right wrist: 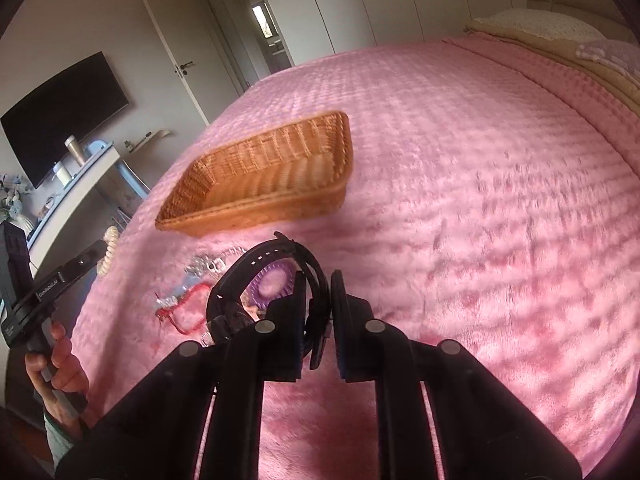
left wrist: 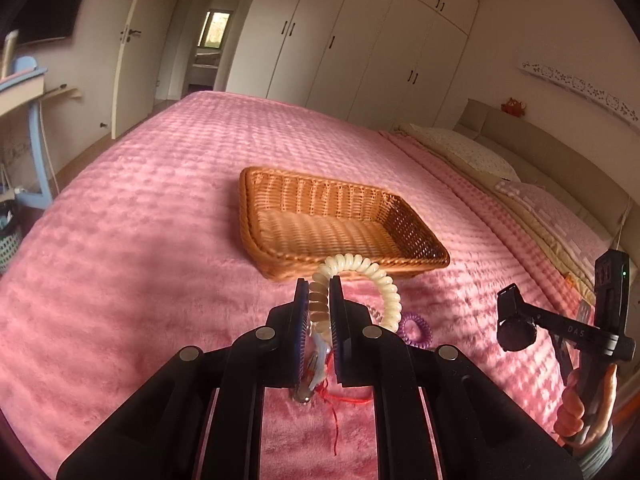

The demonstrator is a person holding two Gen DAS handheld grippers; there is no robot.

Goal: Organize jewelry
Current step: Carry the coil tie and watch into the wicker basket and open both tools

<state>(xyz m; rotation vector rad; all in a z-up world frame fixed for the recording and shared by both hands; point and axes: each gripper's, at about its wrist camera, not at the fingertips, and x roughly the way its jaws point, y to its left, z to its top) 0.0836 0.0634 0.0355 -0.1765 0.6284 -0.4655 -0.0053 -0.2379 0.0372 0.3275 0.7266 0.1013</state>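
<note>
On the pink bed [left wrist: 140, 208], a wicker basket [left wrist: 416, 240] sits empty just beyond both grippers, its long axis running left to right in the left wrist view. The left gripper [left wrist: 319, 300] has its fingers closed on a cream spiral bracelet [left wrist: 376, 276], which arcs up and over to the right of the fingers, with its upper loop showing in front of the basket's near rim. The right gripper [right wrist: 318, 308] has its fingers closed on a black watch strap [right wrist: 260, 264], whose loop curls to the left of the fingers. Both pieces are held above the blanket. Left on the bed near the grippers are a purple spiral hair tie [left wrist: 416, 330], a red cord bracelet [right wrist: 188, 308] and a silvery chain [right wrist: 208, 266]. Judging from both views, the basket lies straight ahead of the left gripper and ahead and to the left of the right one; the left seems nearer, so a short forward carry over the near rim should come first
</note>
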